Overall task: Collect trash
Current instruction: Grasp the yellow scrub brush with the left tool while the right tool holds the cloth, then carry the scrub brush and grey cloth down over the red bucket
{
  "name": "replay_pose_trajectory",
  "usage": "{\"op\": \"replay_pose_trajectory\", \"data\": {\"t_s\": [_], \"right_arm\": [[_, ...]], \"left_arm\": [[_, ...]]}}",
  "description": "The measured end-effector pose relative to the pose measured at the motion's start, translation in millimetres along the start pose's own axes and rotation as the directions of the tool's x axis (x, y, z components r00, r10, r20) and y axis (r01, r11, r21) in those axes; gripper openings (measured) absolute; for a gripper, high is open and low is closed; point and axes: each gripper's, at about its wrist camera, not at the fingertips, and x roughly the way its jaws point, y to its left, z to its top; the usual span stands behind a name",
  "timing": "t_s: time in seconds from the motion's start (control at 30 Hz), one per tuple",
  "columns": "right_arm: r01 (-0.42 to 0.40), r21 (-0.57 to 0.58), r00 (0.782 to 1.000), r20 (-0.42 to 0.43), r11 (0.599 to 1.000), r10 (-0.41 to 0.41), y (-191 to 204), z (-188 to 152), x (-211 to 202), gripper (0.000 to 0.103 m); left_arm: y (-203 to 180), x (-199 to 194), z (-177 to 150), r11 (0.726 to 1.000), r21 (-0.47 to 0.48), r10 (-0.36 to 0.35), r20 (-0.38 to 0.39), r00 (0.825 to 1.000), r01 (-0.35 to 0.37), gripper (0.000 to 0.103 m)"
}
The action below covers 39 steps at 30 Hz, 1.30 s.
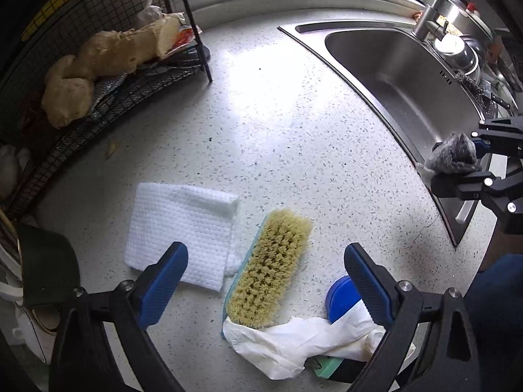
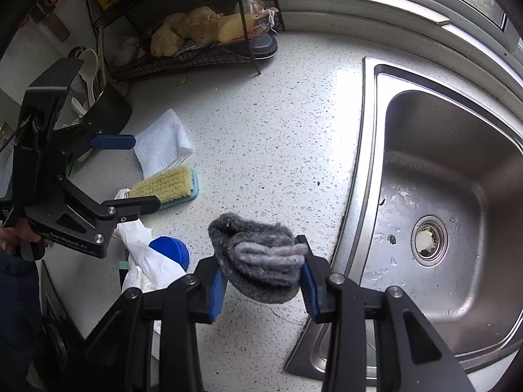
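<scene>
Right gripper point(image 2: 261, 281) clamped a grey scouring pad point(image 2: 258, 258); left gripper point(image 1: 264, 281), jaws wide and empty, hung over the white glove point(image 1: 294, 343) on the bench point(image 1: 278, 114). Next: probably lower, pinch glove.

A: Where's the brush point(image 1: 269, 268)?
B: On the counter point(image 1: 278, 130), just right of the folded cloth point(image 1: 183, 228), touching it. A glove point(image 1: 294, 343) lies over its near end and over a round lid point(image 1: 340, 297).
A: The sink point(image 2: 441, 179)?
B: Right of them all. The wire rack point(image 1: 98, 104) stands far left with sponges point(image 1: 108, 62) on it.
A: The rag point(image 2: 258, 258)?
B: In the right gripper point(image 2: 261, 281), above the counter beside the sink's edge.
</scene>
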Motion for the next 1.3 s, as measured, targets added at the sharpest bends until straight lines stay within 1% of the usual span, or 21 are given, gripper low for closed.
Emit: {"op": "replay_pose_trajectory", "data": {"t_s": [0.03,0.07,0.1,0.17,0.2,0.23,0.37,0.47,0.53,0.7,0.8,0.93,1.03,1.2,1.3], "right_arm": [[0.001,0.007,1.000,0.000,1.000,-0.001,-2,0,0,0.036],[0.002,0.014,1.000,-0.001,1.000,-0.002,-4,0,1,0.036],[0.003,0.021,1.000,-0.003,1.000,-0.003,-5,0,1,0.036],[0.002,0.032,1.000,-0.004,0.999,-0.002,-6,0,2,0.036],[0.002,0.034,1.000,-0.005,0.999,-0.002,-6,1,3,0.036],[0.004,0.037,1.000,-0.004,0.999,-0.004,-6,1,3,0.036],[0.004,0.044,1.000,-0.010,0.999,-0.004,-7,0,6,0.036],[0.003,0.043,1.000,-0.015,0.999,-0.002,-6,-1,8,0.036],[-0.001,0.040,1.000,-0.010,0.999,0.002,-5,-1,8,0.036],[-0.010,0.025,1.000,0.008,1.000,0.010,-3,2,2,0.036],[-0.017,0.014,1.000,0.024,1.000,0.017,-1,4,-5,0.036],[-0.033,-0.006,0.998,0.051,0.999,0.034,3,6,-18,0.036],[-0.046,-0.031,0.996,0.072,0.998,0.048,7,7,-30,0.036],[-0.066,-0.090,0.992,0.105,0.994,0.075,18,7,-52,0.036],[-0.084,-0.126,0.987,0.123,0.988,0.099,23,1,-64,0.036]], "left_arm": [[-3,5,1,1.000,0.020,-0.009,-0.009,1.000,0.009,0.086],[-7,10,1,0.999,0.036,-0.011,-0.019,1.000,0.012,0.083],[-9,15,2,0.999,0.051,-0.010,-0.033,0.999,0.012,0.077],[-10,25,2,0.997,0.067,-0.018,-0.060,0.998,0.022,0.060],[-11,29,2,0.997,0.069,-0.025,-0.070,0.997,0.030,0.047],[-13,32,1,0.997,0.072,-0.014,-0.073,0.997,0.019,0.040],[-13,35,2,0.997,0.061,-0.034,-0.067,0.997,0.038,0.040],[-14,35,1,0.998,0.052,-0.024,-0.054,0.998,0.027,0.038],[-12,29,-3,0.999,0.029,-0.019,-0.032,0.999,0.020,0.036],[-7,-7,-2,0.999,-0.038,-0.023,0.078,0.997,0.026,0.034],[-5,-28,0,0.997,-0.070,-0.010,0.123,0.992,0.019,0.034],[-7,-62,-4,0.994,-0.104,-0.010,0.179,0.984,0.029,0.034],[-16,-82,-9,0.993,-0.117,0.006,0.208,0.978,0.019,0.034],[-31,-112,-17,0.988,-0.153,0.020,0.258,0.966,0.021,0.033],[-43,-127,-24,0.984,-0.175,0.030,0.271,0.962,0.019,0.033]]}}
